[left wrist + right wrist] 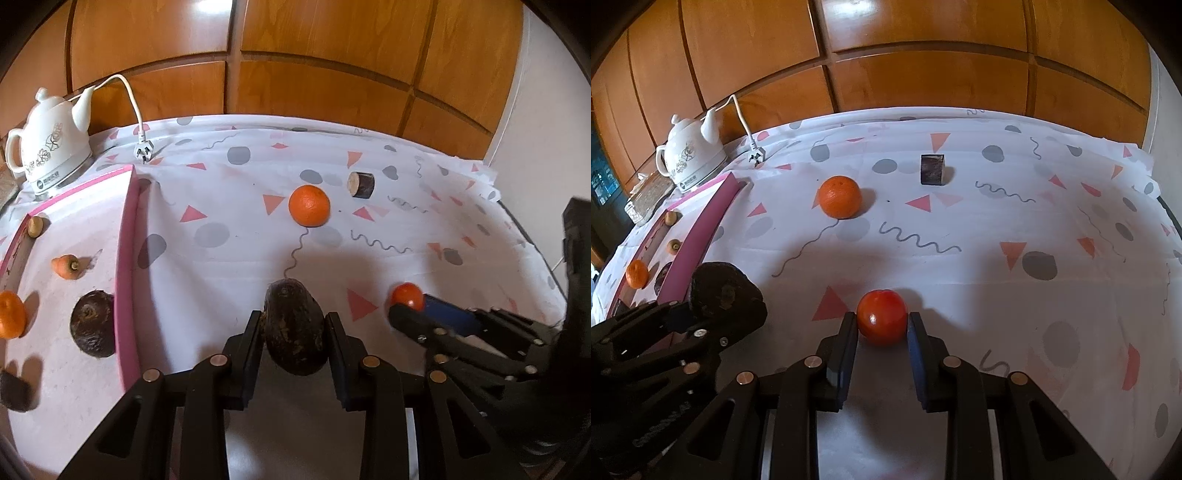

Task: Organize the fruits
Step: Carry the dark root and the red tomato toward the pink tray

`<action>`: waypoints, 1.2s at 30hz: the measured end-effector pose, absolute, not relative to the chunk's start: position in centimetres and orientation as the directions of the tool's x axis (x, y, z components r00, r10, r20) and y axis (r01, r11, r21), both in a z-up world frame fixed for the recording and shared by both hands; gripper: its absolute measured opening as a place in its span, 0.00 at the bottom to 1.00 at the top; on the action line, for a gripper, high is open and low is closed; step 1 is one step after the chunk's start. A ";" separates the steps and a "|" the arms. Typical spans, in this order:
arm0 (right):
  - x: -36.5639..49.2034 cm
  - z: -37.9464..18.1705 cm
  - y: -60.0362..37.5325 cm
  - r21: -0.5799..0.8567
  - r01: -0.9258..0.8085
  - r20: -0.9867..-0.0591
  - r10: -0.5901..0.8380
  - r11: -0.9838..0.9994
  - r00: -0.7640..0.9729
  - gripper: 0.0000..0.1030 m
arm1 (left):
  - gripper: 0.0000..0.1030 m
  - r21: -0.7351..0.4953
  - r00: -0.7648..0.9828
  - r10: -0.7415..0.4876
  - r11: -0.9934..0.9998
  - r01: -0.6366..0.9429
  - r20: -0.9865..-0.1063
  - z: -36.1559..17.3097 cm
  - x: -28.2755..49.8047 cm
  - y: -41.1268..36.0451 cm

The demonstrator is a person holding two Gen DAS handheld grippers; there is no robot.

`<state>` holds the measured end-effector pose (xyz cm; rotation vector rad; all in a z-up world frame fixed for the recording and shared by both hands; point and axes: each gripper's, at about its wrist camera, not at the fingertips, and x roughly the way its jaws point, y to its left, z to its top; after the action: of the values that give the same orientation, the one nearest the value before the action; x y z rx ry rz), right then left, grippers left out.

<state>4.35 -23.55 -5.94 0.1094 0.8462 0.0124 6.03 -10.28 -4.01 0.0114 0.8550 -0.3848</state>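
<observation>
My left gripper (293,321) is shut on a dark brown avocado-like fruit (294,328), held just above the patterned cloth; the same fruit (726,291) shows at the left of the right wrist view. My right gripper (882,321) is shut on a red tomato (882,316), and that tomato (407,295) appears low right in the left wrist view. An orange (309,205) (839,196) lies loose on the cloth farther back. Beyond it stands a short dark cut stick piece (361,184) (932,168).
A pink-rimmed tray (127,236) (701,229) on the left holds another dark fruit (92,323), a carrot end (66,266), a mandarin (11,314) and smaller pieces. A white kettle (51,144) (692,157) with its plug (143,152) stands behind it, before wooden cabinet doors.
</observation>
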 end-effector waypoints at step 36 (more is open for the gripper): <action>3.6 -3.2 -20.4 0.031 -0.053 -0.676 0.060 0.998 0.734 0.25 | 0.32 -0.158 0.751 -0.218 0.976 0.151 -0.624 2.6 3.2 -1.4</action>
<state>3.59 -20.36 -3.20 0.0102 0.7434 0.0622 3.19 -1.36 2.55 -0.1000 0.6932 -0.2020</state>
